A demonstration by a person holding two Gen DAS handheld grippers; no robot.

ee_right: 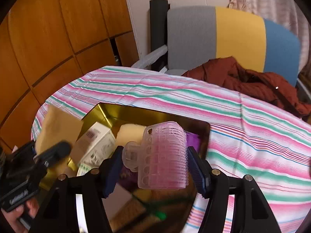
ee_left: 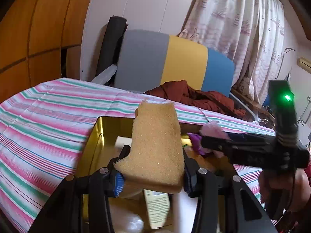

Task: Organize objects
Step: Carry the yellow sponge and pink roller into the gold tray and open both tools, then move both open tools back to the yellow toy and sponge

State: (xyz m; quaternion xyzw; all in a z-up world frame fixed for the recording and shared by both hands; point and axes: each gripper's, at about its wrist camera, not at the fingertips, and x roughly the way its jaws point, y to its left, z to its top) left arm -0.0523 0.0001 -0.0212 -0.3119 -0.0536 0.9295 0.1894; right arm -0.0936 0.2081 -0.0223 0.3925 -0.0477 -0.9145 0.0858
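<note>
Sponge [ee_left: 155, 145] and pink roller [ee_right: 165, 155] above crowded gold tin [ee_right: 108, 114]

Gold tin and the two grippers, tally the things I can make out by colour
Tan: 2, the sponge in the left hand-held gripper and another sponge in the gold tin.
Pink: 1, the hair roller in the right hand-held gripper.
White: 1, a box.
Purple: 1, an unclear item.
Total: 5

tan sponge [ee_left: 157, 143] – upright, clamped, above gold tin [ee_left: 101, 134] | pink hair roller [ee_right: 163, 155] – translucent, between pads, over tin's right part
</note>
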